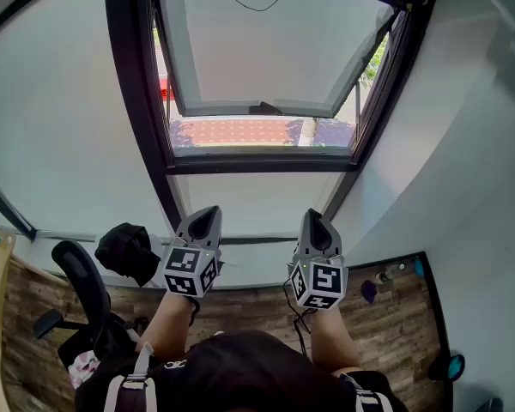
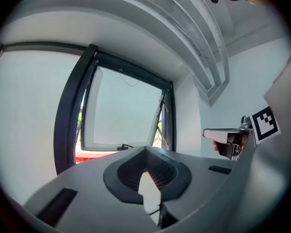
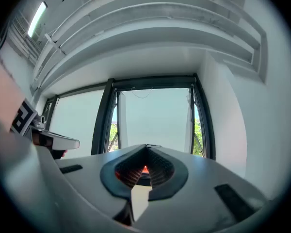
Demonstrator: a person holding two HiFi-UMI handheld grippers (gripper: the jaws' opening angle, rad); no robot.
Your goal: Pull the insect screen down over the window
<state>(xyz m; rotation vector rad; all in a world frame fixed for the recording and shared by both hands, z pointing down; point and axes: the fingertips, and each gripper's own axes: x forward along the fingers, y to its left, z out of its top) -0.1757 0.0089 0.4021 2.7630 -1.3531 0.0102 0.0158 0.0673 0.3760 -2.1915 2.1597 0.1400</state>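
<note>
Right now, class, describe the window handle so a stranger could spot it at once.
Find the big black window frame; its pale sash is tilted outward. The handle sits midway along the sash's lower edge, the only dark lever on that pale rail.

Window frame [image 1: 137, 101] top cut by picture edge; chair [image 1: 77, 273] base hidden behind torso [image 1: 240, 372]; floor items [image 1: 369, 290] indistinct.

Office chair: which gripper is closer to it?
Left. In the head view the left gripper is held up just right of the office chair. The right gripper sits farther right, beyond the left one.
</note>
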